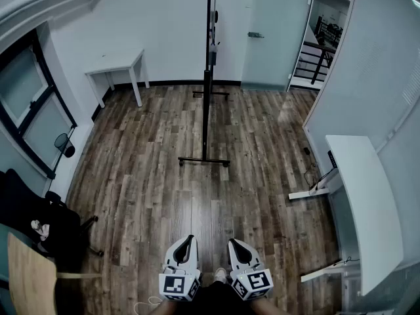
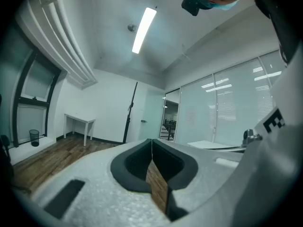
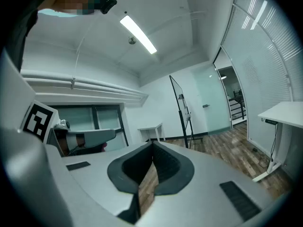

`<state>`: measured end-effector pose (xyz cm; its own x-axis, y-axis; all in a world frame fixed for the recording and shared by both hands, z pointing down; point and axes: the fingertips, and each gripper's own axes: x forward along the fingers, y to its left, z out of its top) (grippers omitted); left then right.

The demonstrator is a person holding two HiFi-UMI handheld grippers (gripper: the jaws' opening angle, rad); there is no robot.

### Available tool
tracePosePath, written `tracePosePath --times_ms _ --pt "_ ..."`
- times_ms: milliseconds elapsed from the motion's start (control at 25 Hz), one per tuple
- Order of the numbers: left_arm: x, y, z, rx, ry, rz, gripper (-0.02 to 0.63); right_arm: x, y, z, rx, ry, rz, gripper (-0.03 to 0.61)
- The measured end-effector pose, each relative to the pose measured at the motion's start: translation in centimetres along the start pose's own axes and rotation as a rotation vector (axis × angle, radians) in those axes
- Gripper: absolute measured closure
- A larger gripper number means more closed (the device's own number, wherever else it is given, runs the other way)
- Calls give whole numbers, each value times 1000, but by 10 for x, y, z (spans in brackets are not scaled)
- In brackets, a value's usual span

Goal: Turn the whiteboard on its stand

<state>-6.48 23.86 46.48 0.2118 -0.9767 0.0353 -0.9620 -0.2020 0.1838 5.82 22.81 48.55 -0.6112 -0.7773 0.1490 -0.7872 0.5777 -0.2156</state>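
Note:
The whiteboard stands edge-on to me across the room on a black wheeled stand, a thin dark line from here. It also shows far off as a slim whiteboard in the left gripper view and a tilted whiteboard in the right gripper view. My left gripper and right gripper are held side by side low in front of me, well short of the stand. Both are shut with nothing between the jaws.
A small white table stands at the far left wall. A long white desk runs along the right wall, with cables on the floor beside it. A black chair sits at the near left. A glass door is behind the whiteboard.

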Motion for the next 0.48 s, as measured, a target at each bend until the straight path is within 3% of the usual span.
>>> tracePosePath --times_ms 480 --pt "11 -14 2 16 -2 10 595 -4 -16 6 -21 -8 9 565"
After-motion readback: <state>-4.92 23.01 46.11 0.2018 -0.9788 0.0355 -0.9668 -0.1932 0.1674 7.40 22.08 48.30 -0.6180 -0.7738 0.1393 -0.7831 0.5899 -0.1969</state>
